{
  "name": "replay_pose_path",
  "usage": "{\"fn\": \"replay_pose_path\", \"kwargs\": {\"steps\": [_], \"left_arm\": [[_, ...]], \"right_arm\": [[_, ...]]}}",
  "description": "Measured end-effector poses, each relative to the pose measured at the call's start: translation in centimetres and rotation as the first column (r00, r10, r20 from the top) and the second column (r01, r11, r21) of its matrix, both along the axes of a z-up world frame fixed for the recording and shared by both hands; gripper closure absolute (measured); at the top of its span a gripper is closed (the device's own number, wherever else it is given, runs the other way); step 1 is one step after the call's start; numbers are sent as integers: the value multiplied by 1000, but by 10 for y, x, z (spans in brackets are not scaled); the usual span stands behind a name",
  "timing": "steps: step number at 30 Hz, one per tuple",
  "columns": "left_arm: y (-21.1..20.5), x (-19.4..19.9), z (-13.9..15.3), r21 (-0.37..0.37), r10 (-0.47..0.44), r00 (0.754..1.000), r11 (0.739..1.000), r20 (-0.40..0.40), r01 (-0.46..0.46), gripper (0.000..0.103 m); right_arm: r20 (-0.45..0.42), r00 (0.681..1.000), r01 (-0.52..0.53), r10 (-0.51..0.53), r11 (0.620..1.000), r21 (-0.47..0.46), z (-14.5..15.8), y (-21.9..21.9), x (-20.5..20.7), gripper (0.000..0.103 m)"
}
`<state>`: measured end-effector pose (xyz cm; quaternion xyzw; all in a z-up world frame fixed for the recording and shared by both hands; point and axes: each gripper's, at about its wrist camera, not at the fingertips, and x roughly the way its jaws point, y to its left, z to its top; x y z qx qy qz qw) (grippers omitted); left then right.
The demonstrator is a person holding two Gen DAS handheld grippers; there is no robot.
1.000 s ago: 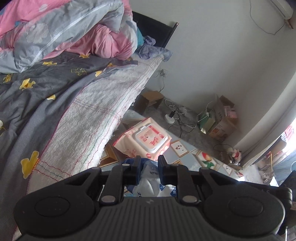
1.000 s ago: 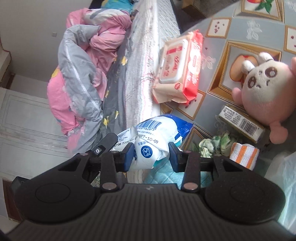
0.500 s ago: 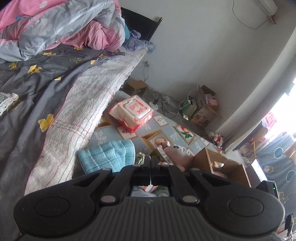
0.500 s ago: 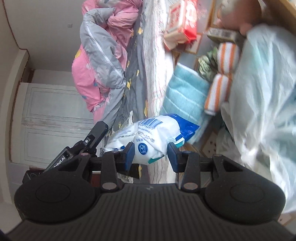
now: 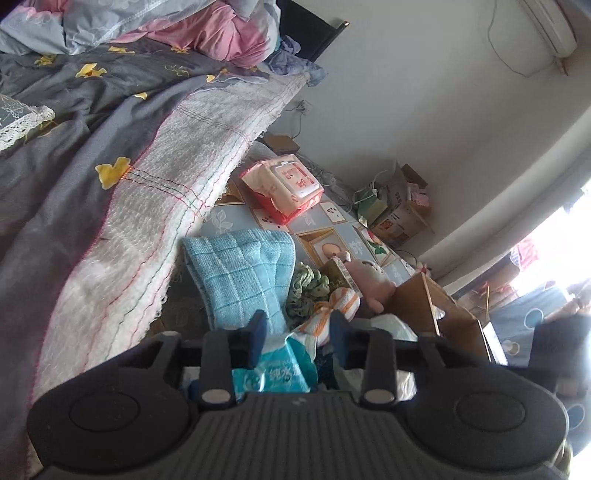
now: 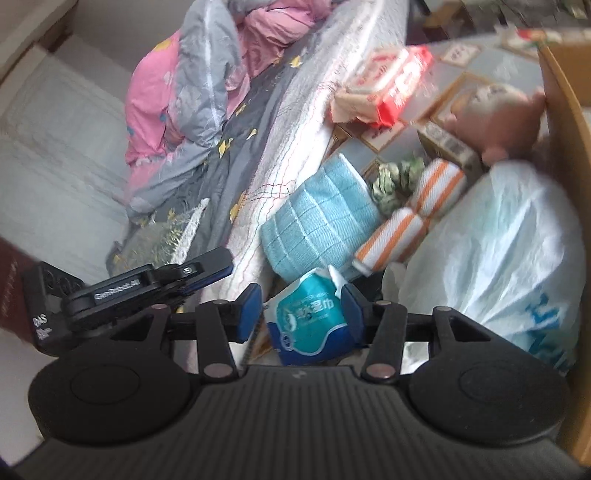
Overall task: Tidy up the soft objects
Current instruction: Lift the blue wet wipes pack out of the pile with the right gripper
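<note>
The floor is covered with a pale blue mat printed with framed picture squares [image 5: 325, 236], running alongside a bed whose white woven cover with coloured stitched lines [image 5: 177, 192] hangs over the edge, a grey sheet with yellow shapes [image 5: 74, 122] and a heaped pink and grey quilt [image 5: 207, 33] lying on top; white walls close the room, with cardboard boxes and cables [image 5: 399, 206] in the far corner and glare from a bright opening at the right. The right wrist view is blurred, so the pink plush toy [image 6: 495, 118] and the small printed carton [image 6: 447, 144] beside it are hard to make out, and the brown cardboard box [image 6: 565, 110] is cut off by the frame. On the mat lie a red and white wet-wipe pack [image 5: 284, 184], a folded light blue checked towel [image 5: 243, 273], a crumpled green patterned cloth [image 5: 306, 291], rolled orange and white striped cloths [image 6: 417, 214] and a large translucent white plastic bag [image 6: 495, 251] at the box. The left gripper [image 5: 295, 336] has its jaws opening with a teal and white soft tissue pack [image 5: 284, 369] below and between them, no pad clearly pressing. The right gripper [image 6: 301, 314] is also opening; the same pack [image 6: 314, 321] touches its right pad while the left pad stands clear, and the left gripper's black body [image 6: 147, 288] crowds in from the left
</note>
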<state>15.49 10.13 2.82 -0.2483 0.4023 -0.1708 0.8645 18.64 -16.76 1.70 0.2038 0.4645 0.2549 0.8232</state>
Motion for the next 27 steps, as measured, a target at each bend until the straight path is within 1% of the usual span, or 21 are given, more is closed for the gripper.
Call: {"fn": "replay_pose_path", "kwargs": {"steps": [1,2,3,4,6,7,9,10,11,12,14,15,16,18,20,21,22,23,25,26,27], "left_arm": [[3,-10,-1,15,-30,1000,999,5,30,43],[5,-19,-4,34,-63,998,997,1,63,40],[6,-29,-9,55,-105,994,993,-9,106,40],[4,-37,-16,67,-138,990,988,-26,140,40],[-2,-49,-34,79,-190,979,977,-70,196,40],[-6,-55,-47,79,-203,975,974,-93,210,41],[-14,-60,-72,65,-212,968,973,-137,222,45],[-17,-60,-82,52,-210,967,974,-146,220,50],[-21,-59,-93,42,-200,968,977,-153,208,55],[-23,-58,-100,29,-191,970,980,-150,198,56],[-28,-54,-110,16,-178,976,983,-128,181,59],[-32,-53,-112,21,-176,978,984,-113,180,59],[-35,-51,-112,30,-181,979,982,-88,185,59],[-42,-45,-113,46,-179,982,982,-55,181,60],[-43,-37,-116,42,-163,986,985,-41,165,61],[-43,-34,-118,38,-147,988,988,-43,149,62],[-41,-30,-121,18,-140,988,990,-57,141,64],[-39,-28,-124,-6,-128,989,992,-67,128,64],[-36,-29,-124,-15,-115,991,993,-61,115,64],[-36,-31,-122,-7,-115,992,993,-49,115,64],[-36,-33,-120,-3,-116,992,993,-41,116,64]], "right_arm": [[43,997,-62,65,996,-65,7,9,2,50],[77,988,-124,135,984,-128,12,19,4,47],[108,971,-191,215,962,-193,16,31,4,42],[135,944,-259,300,931,-259,19,44,4,40],[179,866,-365,466,836,-410,22,75,0,32],[189,818,-413,544,782,-466,21,90,-3,31],[184,723,-505,666,692,-516,16,114,-6,30],[175,681,-542,711,650,-533,13,123,-6,30],[161,635,-571,756,599,-560,10,135,-10,30],[145,594,-589,791,551,-591,6,145,-11,30],[102,537,-613,837,470,-635,-3,159,-10,30],[82,523,-623,848,446,-643,-7,163,-7,30],[60,518,-634,853,430,-643,-12,166,-2,30],[30,531,-646,847,427,-633,-24,170,11,30],[-7,564,-658,826,444,-608,-35,171,25,30],[-29,585,-667,810,461,-586,-42,170,32,29],[-43,606,-672,794,482,-562,-47,168,37,29],[-54,614,-679,787,492,-544,-51,167,39,25],[-52,630,-674,775,512,-532,-51,166,39,25],[-55,640,-672,766,524,-523,-49,165,40,28],[-57,649,-669,759,533,-519,-48,164,40,35]]}}
